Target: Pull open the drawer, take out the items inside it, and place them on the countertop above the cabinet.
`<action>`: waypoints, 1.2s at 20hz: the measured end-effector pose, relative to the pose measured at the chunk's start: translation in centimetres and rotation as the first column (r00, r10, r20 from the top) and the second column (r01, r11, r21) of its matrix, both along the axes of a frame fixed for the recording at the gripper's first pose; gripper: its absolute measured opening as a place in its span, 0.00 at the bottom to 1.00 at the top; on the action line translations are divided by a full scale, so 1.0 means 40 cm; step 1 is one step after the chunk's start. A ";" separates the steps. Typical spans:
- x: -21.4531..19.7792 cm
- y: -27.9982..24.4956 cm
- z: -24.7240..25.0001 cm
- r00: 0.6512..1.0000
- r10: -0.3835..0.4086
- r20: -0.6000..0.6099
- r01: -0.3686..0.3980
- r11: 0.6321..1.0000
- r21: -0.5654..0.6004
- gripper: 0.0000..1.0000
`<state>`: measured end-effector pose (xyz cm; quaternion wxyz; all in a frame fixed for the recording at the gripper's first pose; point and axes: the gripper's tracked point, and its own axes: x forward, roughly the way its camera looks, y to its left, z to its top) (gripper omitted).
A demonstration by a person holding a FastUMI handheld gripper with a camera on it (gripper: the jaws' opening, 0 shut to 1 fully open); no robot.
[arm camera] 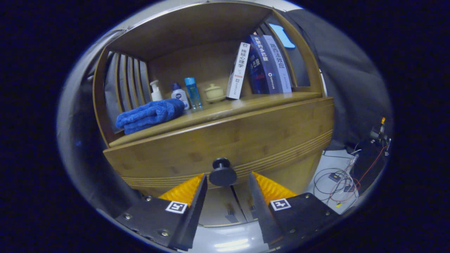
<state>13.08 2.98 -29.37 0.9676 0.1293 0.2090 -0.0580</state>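
Observation:
A wooden cabinet has a closed drawer front with a round dark knob low in its middle. My gripper stands open, its two fingertips on either side of the knob with a small gap on each side; neither finger presses it. Above the drawer runs the countertop, a shelf under a wooden roof. What lies inside the drawer is hidden.
On the countertop lie a folded blue towel, a white pump bottle, a white bottle, a blue bottle, a small lidded pot and three leaning books. Loose cables lie on the floor to the right.

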 end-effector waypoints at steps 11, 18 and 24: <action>0.036 0.003 -0.025 0.991 0.093 -0.095 -0.107 0.983 -0.152 0.30; -0.062 0.002 -0.012 0.993 0.060 -0.101 -0.074 0.987 -0.142 0.30; -0.181 0.000 0.005 0.995 0.022 -0.099 -0.036 0.988 -0.149 0.30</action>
